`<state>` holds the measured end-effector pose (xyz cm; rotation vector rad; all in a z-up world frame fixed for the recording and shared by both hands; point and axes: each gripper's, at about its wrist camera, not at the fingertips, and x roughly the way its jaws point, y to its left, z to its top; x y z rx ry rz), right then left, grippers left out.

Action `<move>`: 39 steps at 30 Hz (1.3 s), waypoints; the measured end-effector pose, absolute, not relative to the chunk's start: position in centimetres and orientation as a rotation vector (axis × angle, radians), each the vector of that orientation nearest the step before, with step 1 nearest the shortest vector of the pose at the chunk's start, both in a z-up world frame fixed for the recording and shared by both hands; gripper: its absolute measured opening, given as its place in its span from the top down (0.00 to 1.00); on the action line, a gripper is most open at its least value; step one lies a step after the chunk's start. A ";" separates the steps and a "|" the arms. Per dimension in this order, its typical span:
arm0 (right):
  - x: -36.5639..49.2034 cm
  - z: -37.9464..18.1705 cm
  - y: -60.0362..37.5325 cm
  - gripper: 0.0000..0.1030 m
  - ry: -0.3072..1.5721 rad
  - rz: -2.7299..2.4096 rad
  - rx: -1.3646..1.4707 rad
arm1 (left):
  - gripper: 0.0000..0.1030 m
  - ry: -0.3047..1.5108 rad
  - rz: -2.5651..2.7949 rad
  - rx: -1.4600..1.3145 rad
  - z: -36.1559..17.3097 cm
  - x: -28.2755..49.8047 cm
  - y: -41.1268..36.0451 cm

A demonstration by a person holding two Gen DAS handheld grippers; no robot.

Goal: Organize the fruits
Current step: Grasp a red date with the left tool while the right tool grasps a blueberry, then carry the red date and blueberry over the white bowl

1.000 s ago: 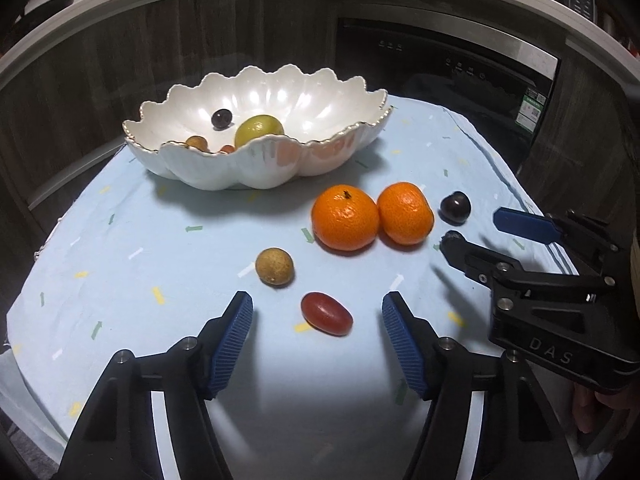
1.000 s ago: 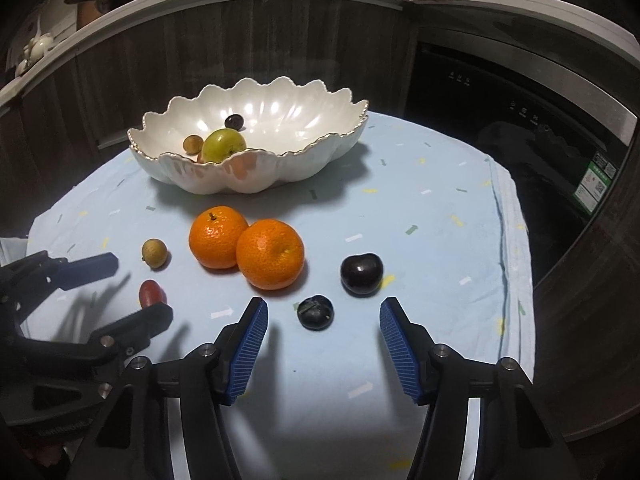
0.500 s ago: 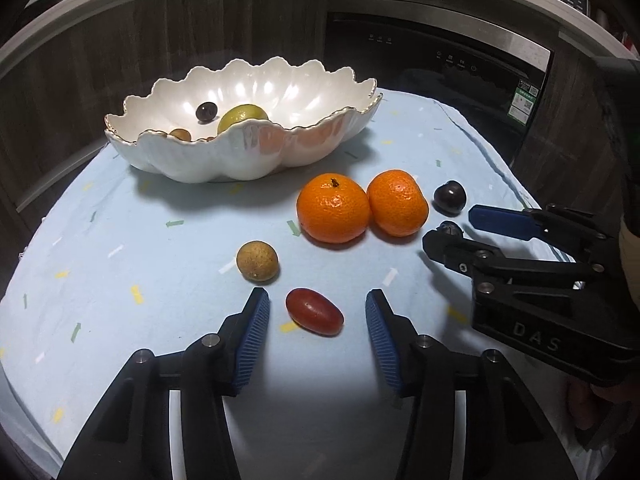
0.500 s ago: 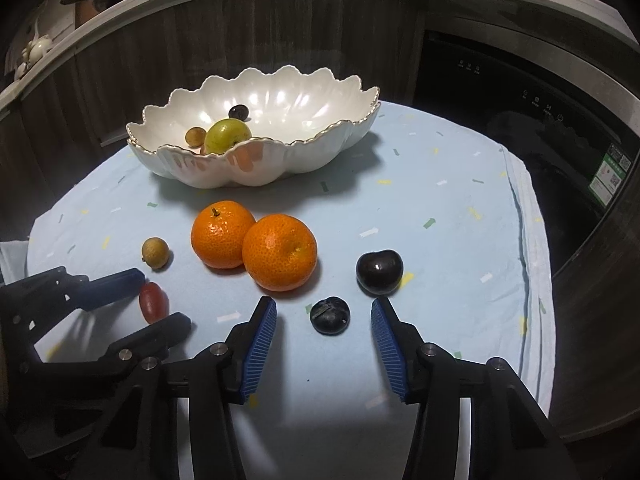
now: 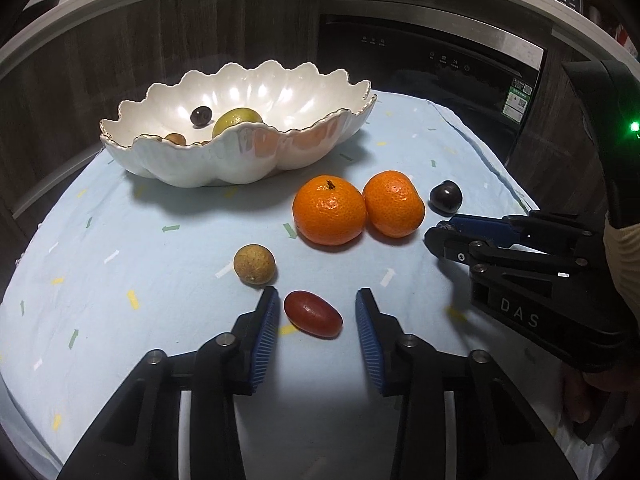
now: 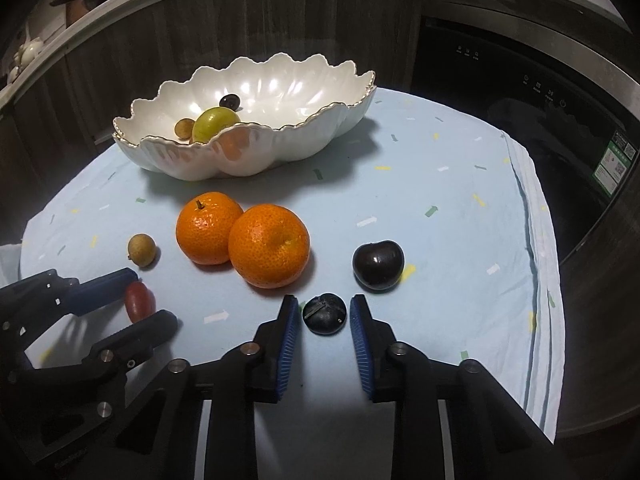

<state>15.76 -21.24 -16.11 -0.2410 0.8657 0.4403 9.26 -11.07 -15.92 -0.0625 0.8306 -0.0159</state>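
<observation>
A white scalloped bowl [image 5: 304,148] [image 6: 320,136] stands at the back of a light blue cloth, holding a green fruit [image 5: 236,120], a dark cherry [image 5: 201,115] and small brown fruits. On the cloth lie two oranges [image 5: 330,210] [image 6: 269,251], a brown longan [image 5: 254,264], a dark cherry [image 6: 378,265], a red oblong fruit [image 5: 313,313] and a small dark fruit [image 6: 324,313]. My left gripper [image 5: 316,312] is open, its jaws on either side of the red fruit. My right gripper [image 6: 324,316] is open, its jaws closely flanking the small dark fruit.
The cloth [image 6: 460,200] covers a round table; its edge falls off at the right beside a dark oven front [image 6: 560,120]. Wooden cabinet doors [image 5: 120,52] stand behind the bowl. The right gripper's body [image 5: 520,264] shows at the right of the left wrist view.
Both grippers have moved forward and down, and their jaws have narrowed. The left now straddles the red fruit and the right straddles the small dark fruit.
</observation>
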 end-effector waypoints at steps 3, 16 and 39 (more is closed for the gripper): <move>15.8 -16.1 -21.2 0.77 0.866 0.439 -0.241 | 0.74 0.831 -0.022 -0.059 -15.9 9.3 -11.0; 15.5 -15.7 -21.5 0.78 0.864 0.430 -0.224 | 0.75 0.828 -0.052 -0.054 -15.5 9.2 -11.3; 14.4 -10.9 -20.2 0.78 0.783 0.412 -0.223 | 0.75 0.740 -0.067 -0.133 -9.8 9.5 -8.4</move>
